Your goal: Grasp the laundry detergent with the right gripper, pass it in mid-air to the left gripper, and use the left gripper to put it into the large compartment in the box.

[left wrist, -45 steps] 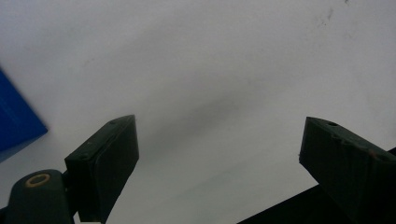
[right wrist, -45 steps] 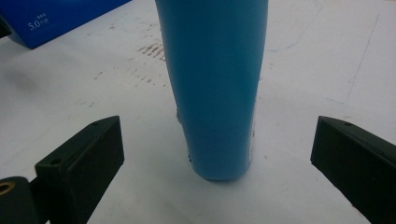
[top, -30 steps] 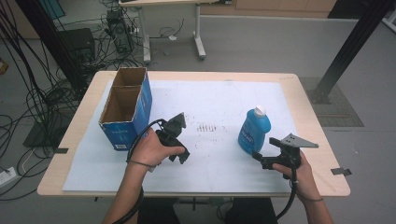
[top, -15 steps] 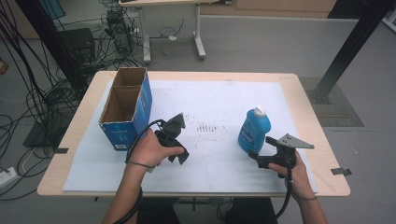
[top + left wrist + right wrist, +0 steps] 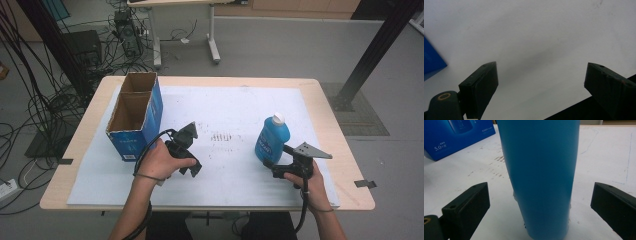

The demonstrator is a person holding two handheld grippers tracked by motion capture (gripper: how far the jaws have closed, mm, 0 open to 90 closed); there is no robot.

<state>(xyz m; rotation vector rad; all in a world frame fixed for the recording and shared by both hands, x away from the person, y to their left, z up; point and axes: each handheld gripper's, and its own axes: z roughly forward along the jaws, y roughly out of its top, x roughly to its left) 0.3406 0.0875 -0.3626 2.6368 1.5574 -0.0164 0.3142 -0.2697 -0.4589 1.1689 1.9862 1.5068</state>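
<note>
My right gripper [image 5: 539, 202] stands wide open around the upright blue plastic bottle [image 5: 540, 175] (white-capped), touching neither side. My left gripper [image 5: 541, 82], also open, hovers over the white-covered tabletop [image 5: 235, 107], the blue cardboard box [image 5: 134, 117] at ten o'clock.

Blue box [image 5: 456, 137]: white print "5.0"; smaller characters unreadable.

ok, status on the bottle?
Done: right gripper lined up, open jaws either side of the upright bottle. In hand: nothing; no jaw touches it yet. Left: close, lift, probably into the open box. Left gripper open over bare mat.
</note>
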